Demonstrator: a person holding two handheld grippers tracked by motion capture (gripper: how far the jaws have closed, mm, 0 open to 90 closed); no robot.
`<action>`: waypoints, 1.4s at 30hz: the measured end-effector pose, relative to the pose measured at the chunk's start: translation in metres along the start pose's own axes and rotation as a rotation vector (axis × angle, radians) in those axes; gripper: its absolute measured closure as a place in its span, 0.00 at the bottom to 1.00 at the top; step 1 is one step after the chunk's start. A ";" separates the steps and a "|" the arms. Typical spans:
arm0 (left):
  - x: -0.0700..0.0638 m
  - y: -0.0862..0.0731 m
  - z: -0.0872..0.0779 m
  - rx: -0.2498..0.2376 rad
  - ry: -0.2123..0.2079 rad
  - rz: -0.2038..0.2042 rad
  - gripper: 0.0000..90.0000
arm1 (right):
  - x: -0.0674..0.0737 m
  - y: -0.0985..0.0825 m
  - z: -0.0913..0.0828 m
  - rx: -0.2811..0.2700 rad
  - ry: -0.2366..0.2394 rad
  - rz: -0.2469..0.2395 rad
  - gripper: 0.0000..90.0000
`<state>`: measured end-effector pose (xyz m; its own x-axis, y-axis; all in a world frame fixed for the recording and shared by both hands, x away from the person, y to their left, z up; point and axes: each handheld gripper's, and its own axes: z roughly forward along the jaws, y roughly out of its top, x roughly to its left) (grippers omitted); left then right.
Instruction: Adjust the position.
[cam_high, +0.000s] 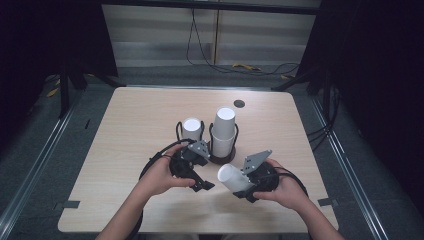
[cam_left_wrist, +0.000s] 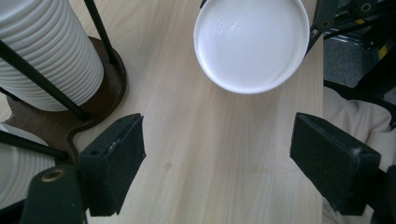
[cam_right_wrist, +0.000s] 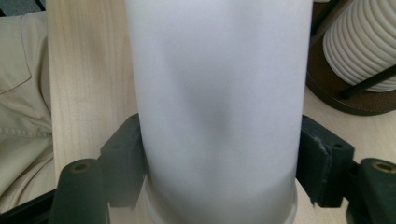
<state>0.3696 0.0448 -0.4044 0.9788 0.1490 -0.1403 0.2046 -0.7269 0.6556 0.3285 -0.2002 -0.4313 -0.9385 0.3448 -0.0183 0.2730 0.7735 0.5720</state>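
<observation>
The right gripper (cam_high: 248, 186) has its jaws clamped on the sides of a single white paper cup (cam_high: 234, 177), which lies tilted with its closed base toward the left gripper (cam_high: 199, 181); in the right gripper view the cup wall (cam_right_wrist: 215, 107) sits squeezed between both jaws. The left gripper's jaws stand wide apart and empty, with the cup's round base (cam_left_wrist: 252, 44) just ahead of them. The step looks like a handover or a two-handed placing of the cup. Next, I judge, the left jaws must close on the base end without crushing it. Beyond the left jaws stands a dark wire cup holder (cam_high: 222, 159) with a tall ribbed stack of white cups (cam_high: 224, 131) and a shorter stack (cam_high: 191, 129) beside it; both crowd the pale wooden worktop (cam_high: 125, 150).
</observation>
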 end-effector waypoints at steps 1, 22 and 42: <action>0.000 0.000 0.000 -0.002 -0.002 -0.001 0.20 | 0.000 0.001 0.000 0.000 0.000 -0.002 0.30; -0.003 0.009 0.005 -0.010 -0.023 0.025 0.20 | 0.002 0.007 0.001 0.041 0.021 -0.029 0.30; -0.004 0.012 0.011 -0.014 -0.040 0.034 0.20 | 0.003 0.014 0.004 0.039 0.037 -0.043 0.30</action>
<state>0.3677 0.0283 -0.4042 0.9843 0.0973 -0.1472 0.1716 -0.7218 0.6705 0.3306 -0.1862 -0.4268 -0.9564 0.2920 -0.0116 0.2400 0.8077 0.5386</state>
